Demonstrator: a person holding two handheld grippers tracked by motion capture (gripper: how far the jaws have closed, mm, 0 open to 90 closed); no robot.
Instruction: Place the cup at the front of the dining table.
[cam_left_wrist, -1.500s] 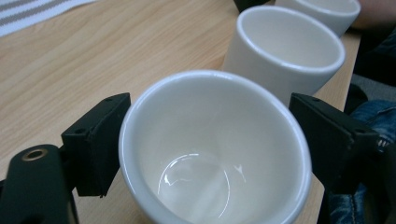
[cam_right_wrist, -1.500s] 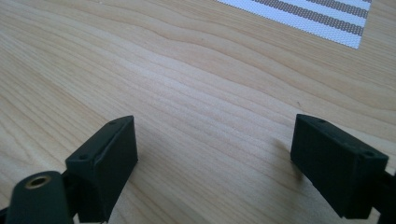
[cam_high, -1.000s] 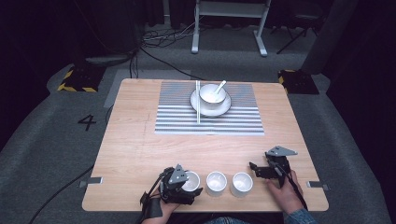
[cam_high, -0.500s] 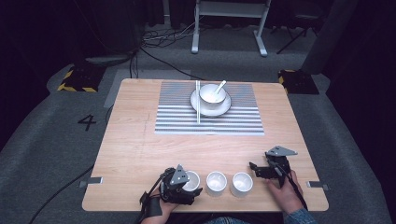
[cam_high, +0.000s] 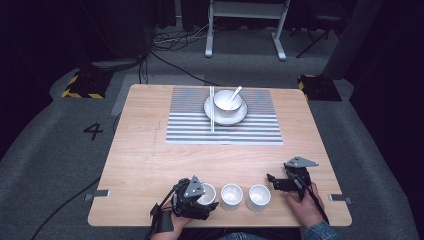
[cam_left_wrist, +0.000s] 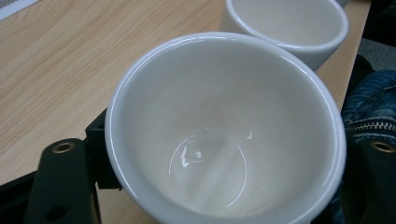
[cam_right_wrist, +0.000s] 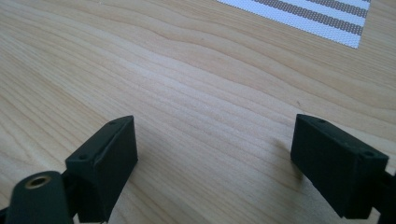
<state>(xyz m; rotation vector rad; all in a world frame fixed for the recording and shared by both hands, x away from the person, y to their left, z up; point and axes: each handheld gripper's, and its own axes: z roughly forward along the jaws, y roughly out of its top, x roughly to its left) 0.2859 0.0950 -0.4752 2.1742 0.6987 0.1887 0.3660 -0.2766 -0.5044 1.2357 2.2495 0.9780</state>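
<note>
At the near edge of the bench (cam_high: 150, 150), the left tongs (cam_high: 200, 199) have just closed on the leftmost cup (cam_left_wrist: 224, 130) — likely ready to lift; right tongs (cam_high: 275, 182) wide, empty.

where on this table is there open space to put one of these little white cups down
Bare wood lies between the striped placemat and the row of cups, and along the table left and right of the mat. The near edge is crowded: three cups, the left gripper on the leftmost cup, the right gripper beside them.
</note>
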